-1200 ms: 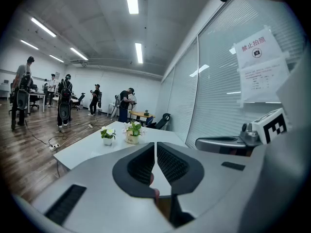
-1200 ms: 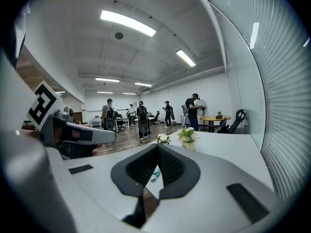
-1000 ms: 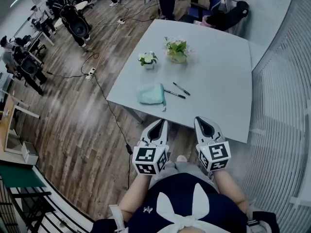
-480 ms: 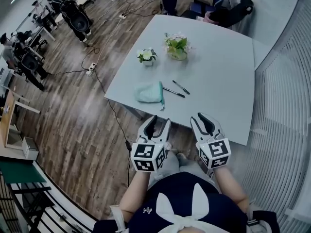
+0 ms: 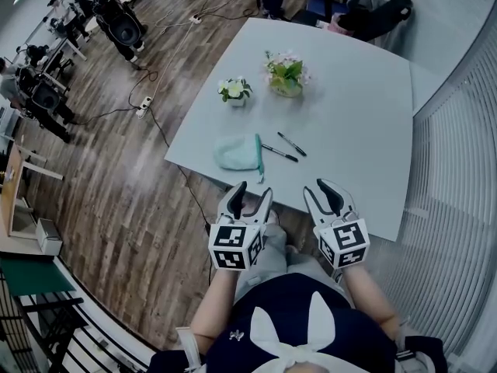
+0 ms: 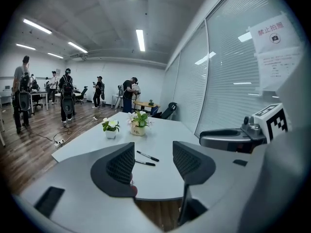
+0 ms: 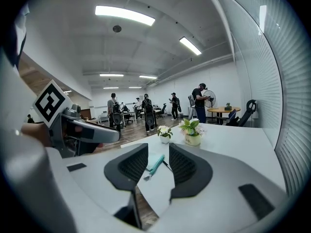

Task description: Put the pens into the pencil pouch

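A teal pencil pouch (image 5: 237, 152) lies near the front edge of the pale table (image 5: 349, 130). Two black pens (image 5: 279, 153) (image 5: 292, 144) rest just to its right. My left gripper (image 5: 252, 190) and right gripper (image 5: 322, 189) hover side by side just short of that edge, short of the pouch and pens. Both sets of jaws are opening, with nothing between them. In the left gripper view the two pens (image 6: 146, 159) show on the table beyond the left gripper (image 6: 154, 154). Past the right gripper (image 7: 159, 159) in its own view, the pouch (image 7: 155, 163) lies ahead.
Two small flower pots (image 5: 235, 92) (image 5: 286, 74) stand further back on the table. Cables (image 5: 155, 107) run over the wooden floor at the left. Several people (image 6: 65, 101) stand in the room beyond. A wall of blinds (image 5: 458, 177) runs along the right.
Both grippers' jaws have gone from shut to open. Both hands have moved forward and a little down, closer to the table's front edge.
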